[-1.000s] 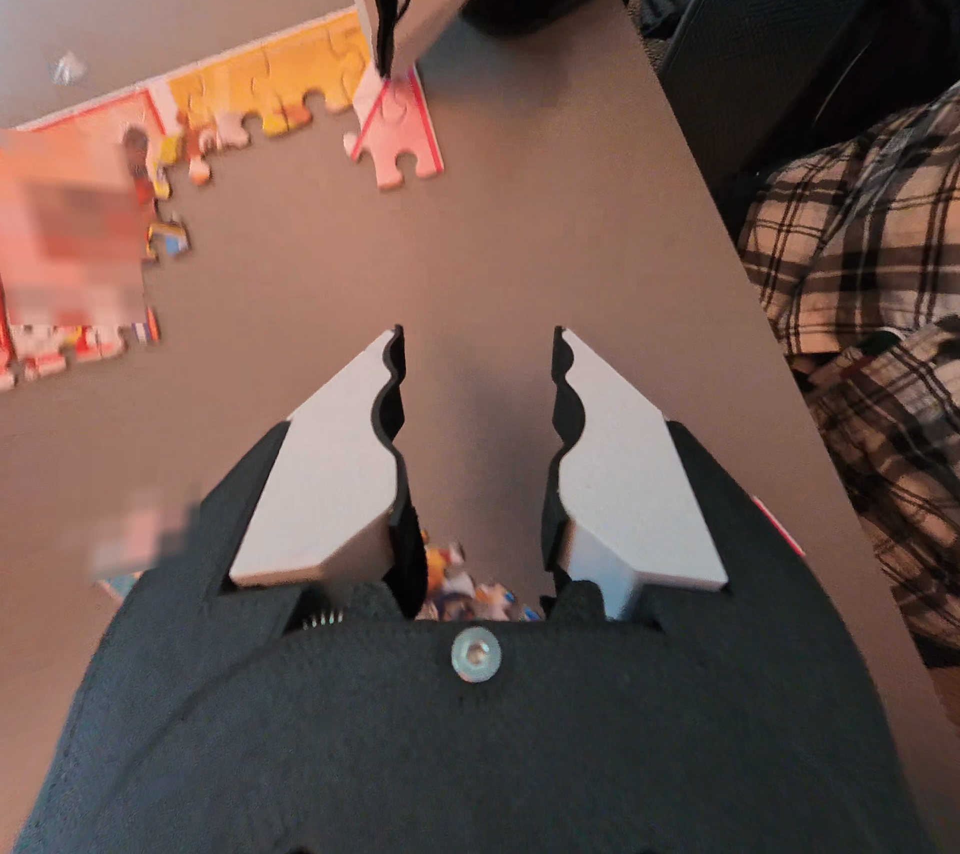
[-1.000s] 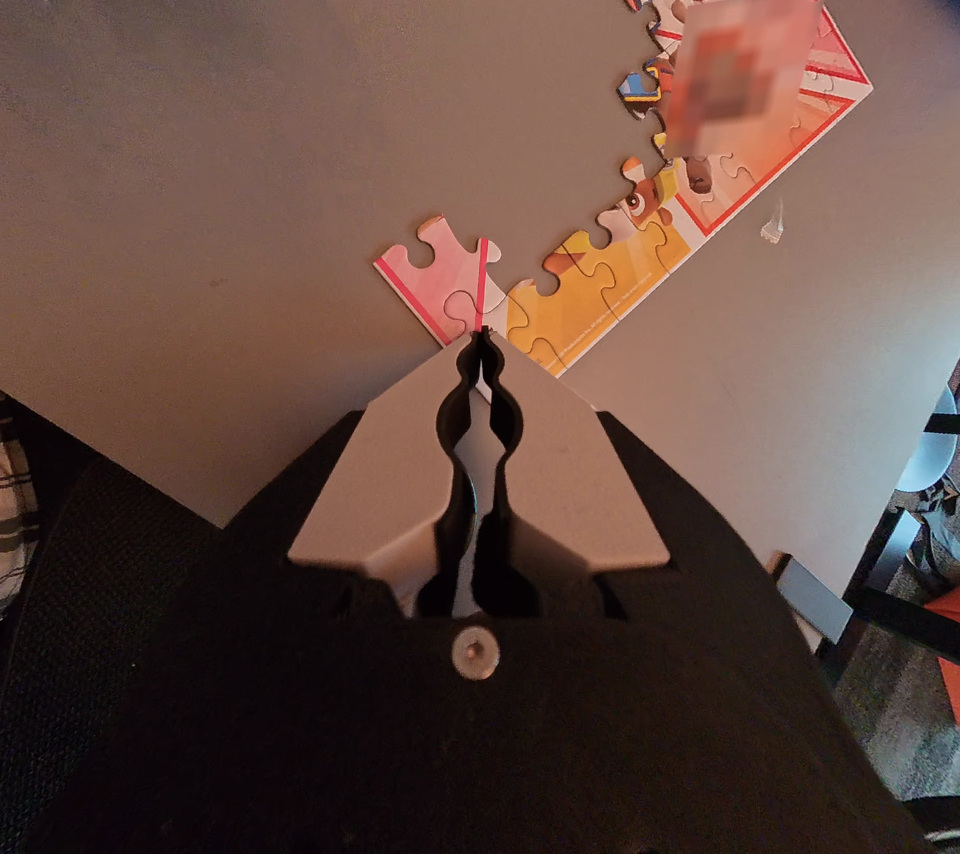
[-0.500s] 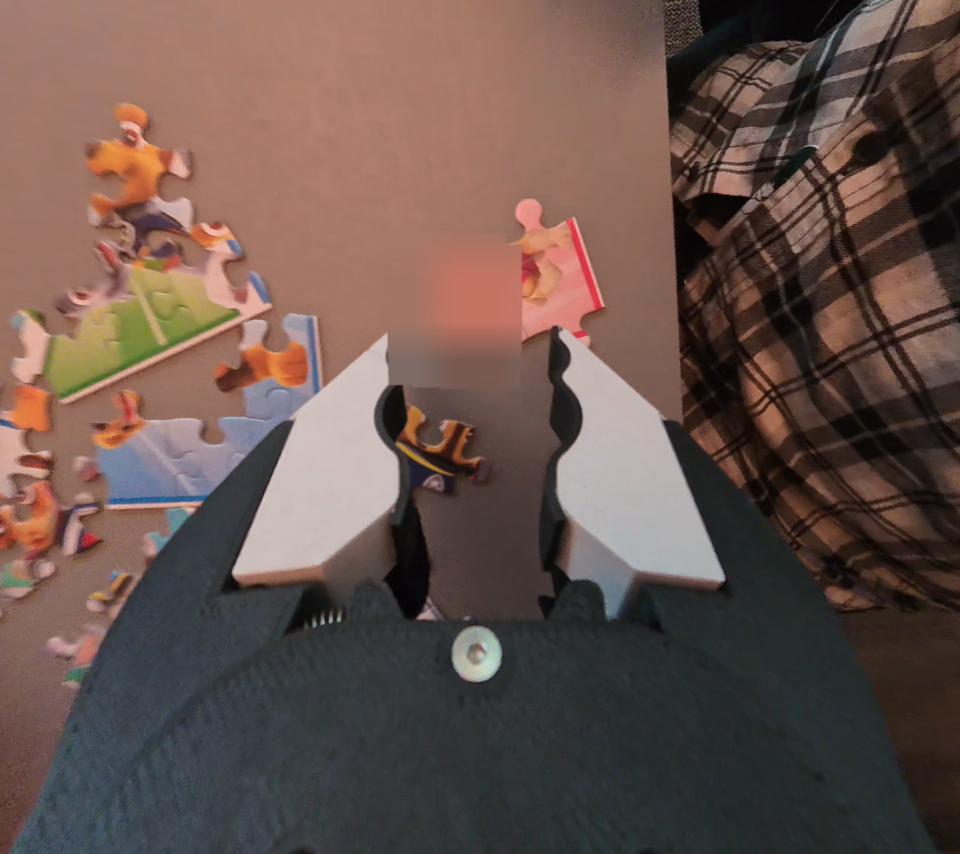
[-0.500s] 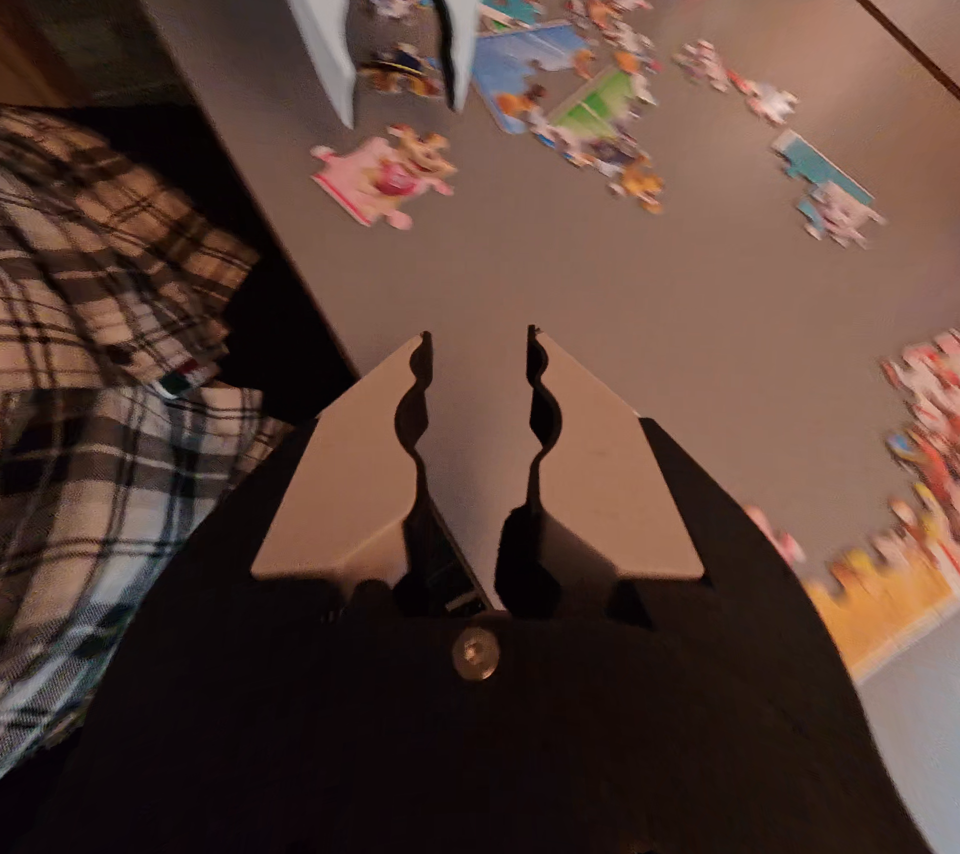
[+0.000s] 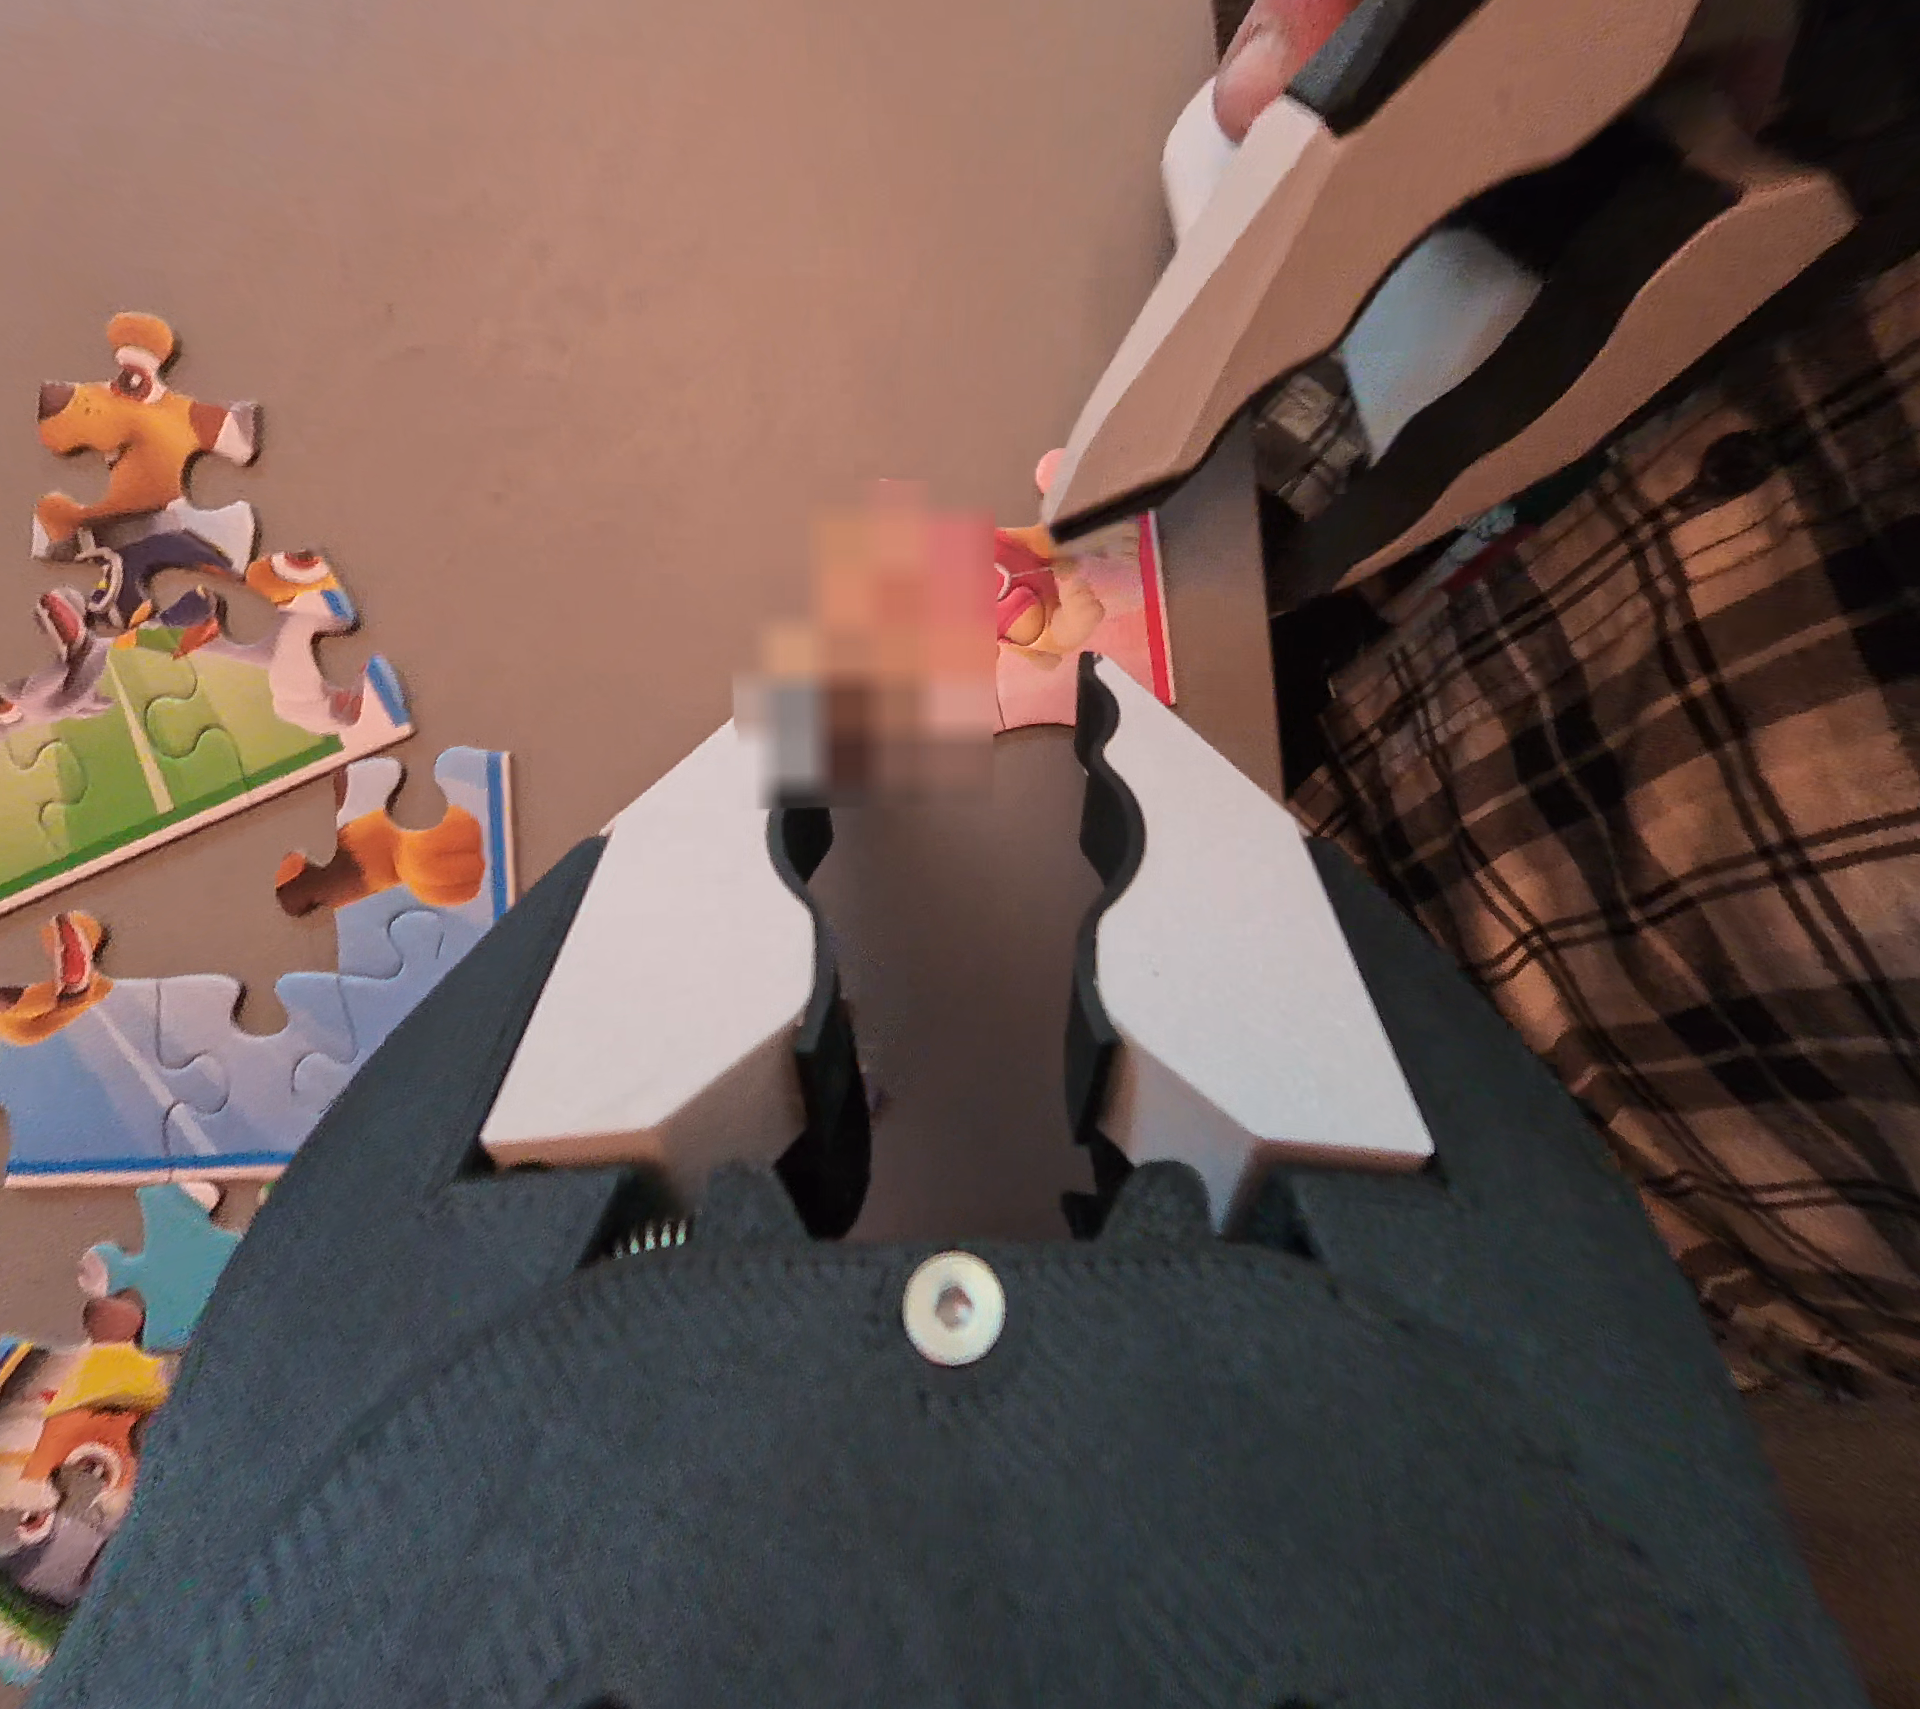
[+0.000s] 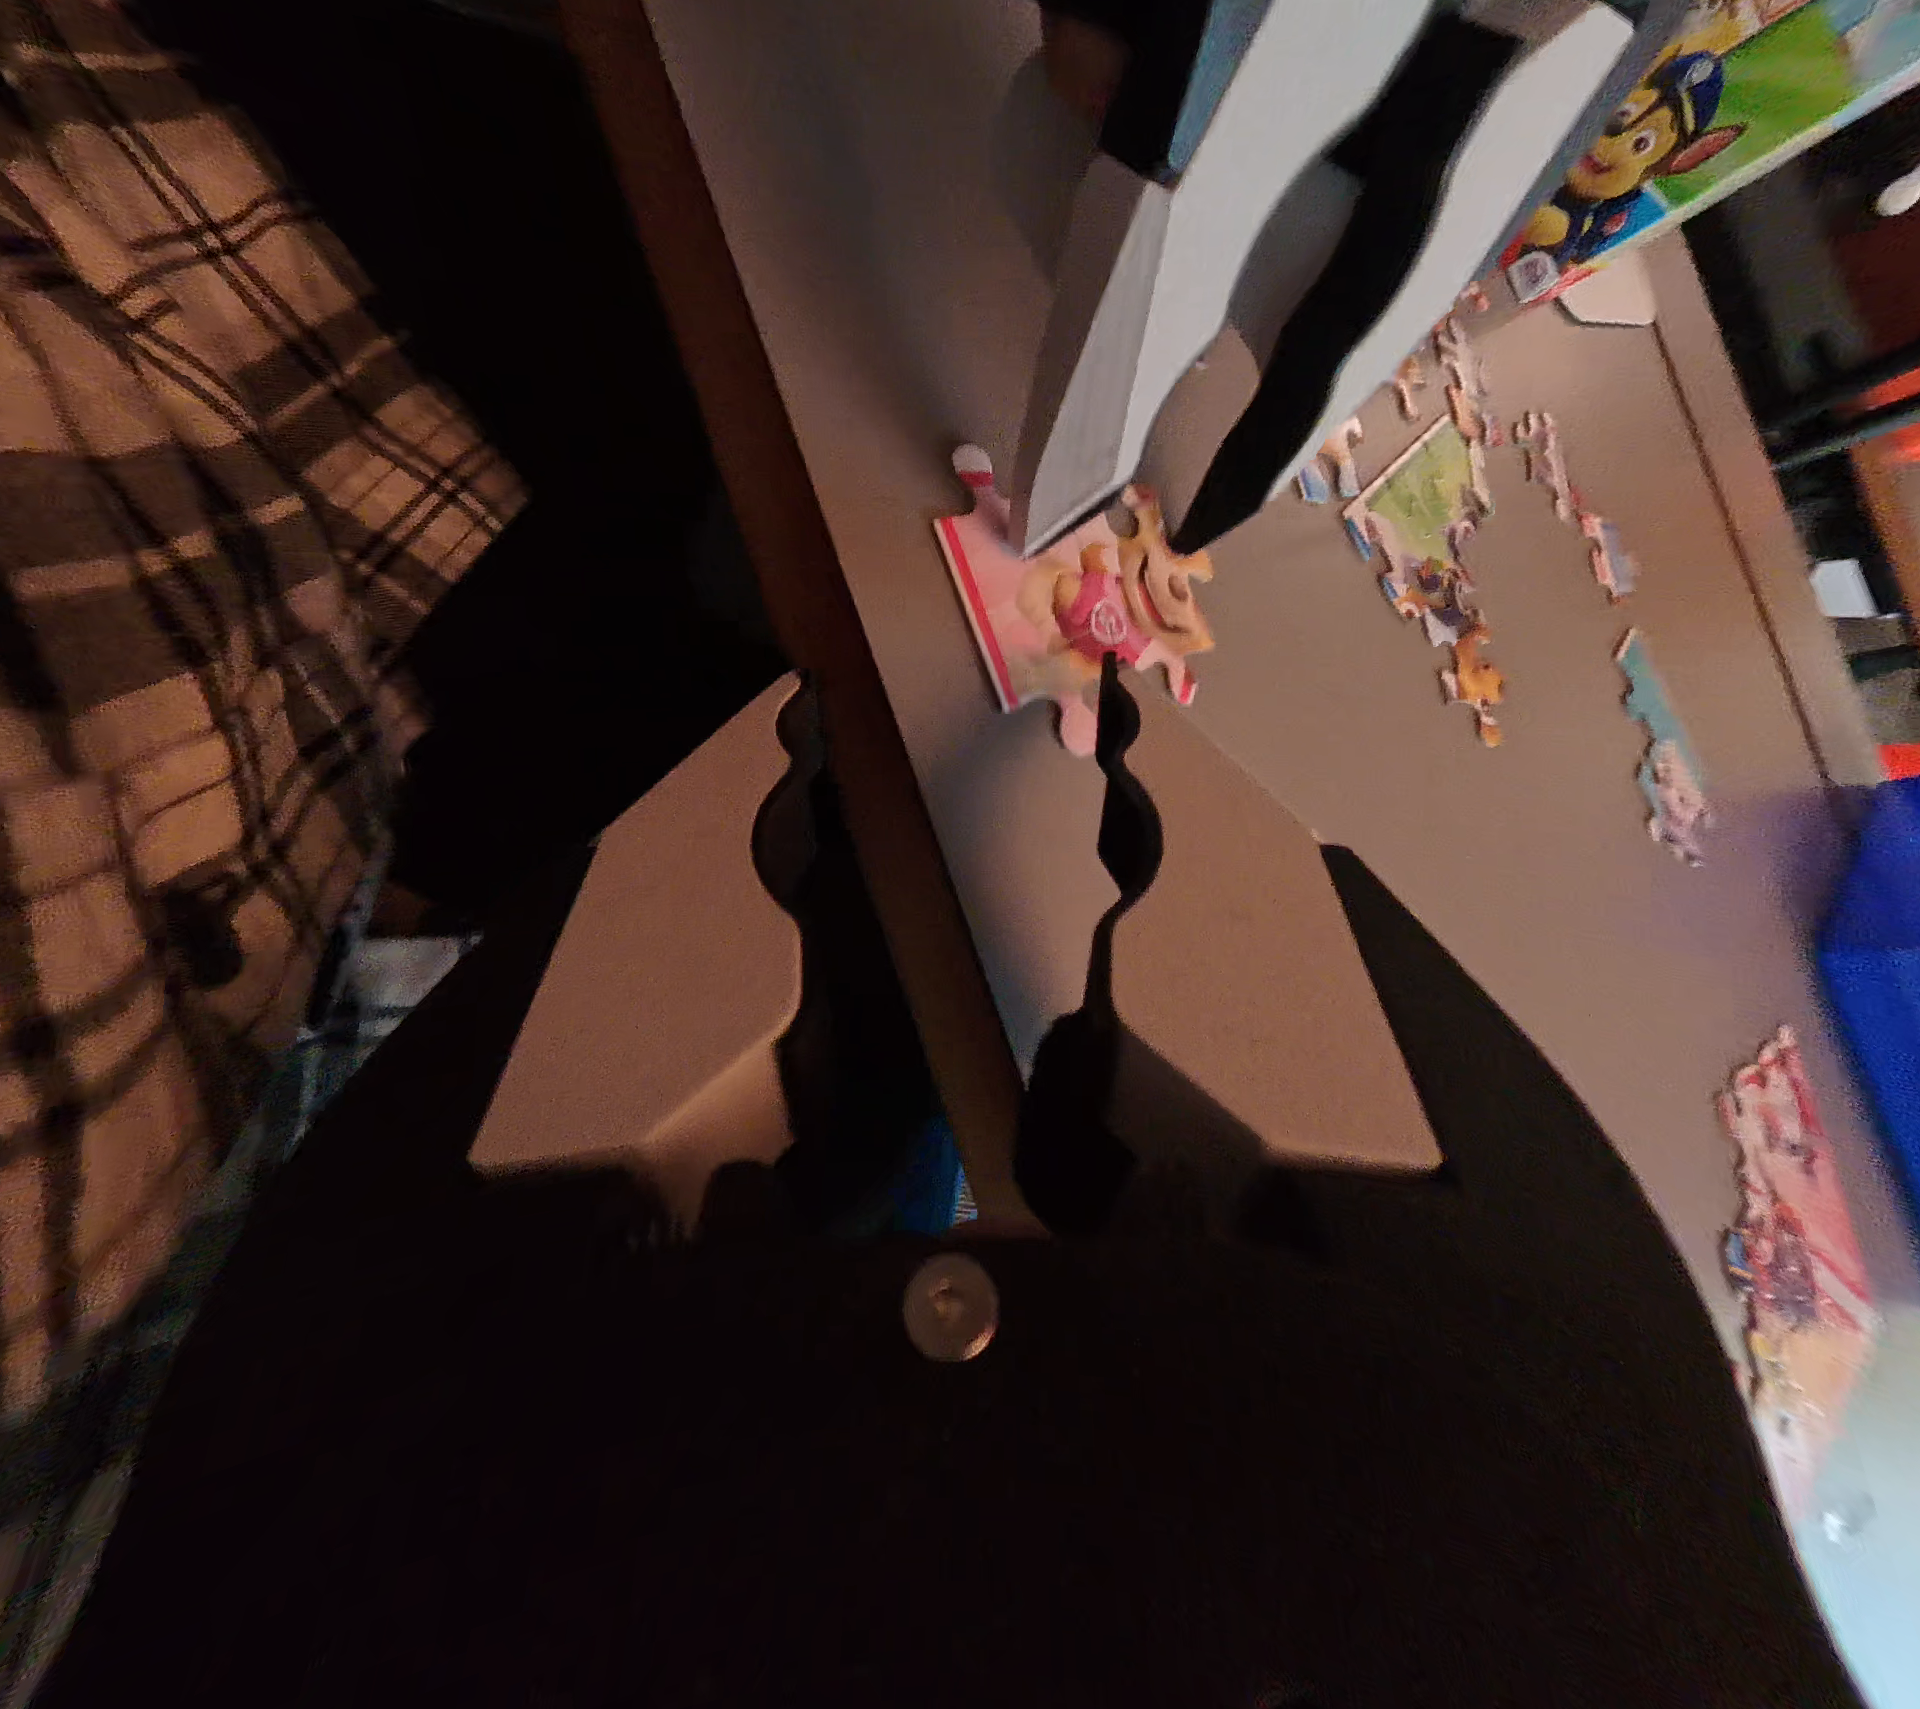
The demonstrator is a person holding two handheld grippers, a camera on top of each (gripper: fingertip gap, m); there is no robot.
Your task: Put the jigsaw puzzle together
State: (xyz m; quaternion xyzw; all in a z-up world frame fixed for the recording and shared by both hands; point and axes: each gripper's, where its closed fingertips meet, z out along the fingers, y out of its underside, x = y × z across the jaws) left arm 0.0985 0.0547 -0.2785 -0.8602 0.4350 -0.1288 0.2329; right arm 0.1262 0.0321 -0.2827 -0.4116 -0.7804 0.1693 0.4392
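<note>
Here the pink puzzle piece (image 5: 1081,620) lies flat near the bench (image 5: 644,153) edge, and both the left tongs (image 5: 951,724) and right tongs (image 6: 951,693) stand wide and empty around it. I think one should slide it slightly over the edge, then close on it gently.

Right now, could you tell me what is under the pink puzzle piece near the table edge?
Only the bare grey-brown table shows around the pink puzzle piece, which lies flat on it. Its underside is hidden. Both open tools, left and right, converge on it.

Left tool (image 5: 940,755) fingers spread, right tool (image 6: 951,688) fingers spread, tips nearly meeting
</note>
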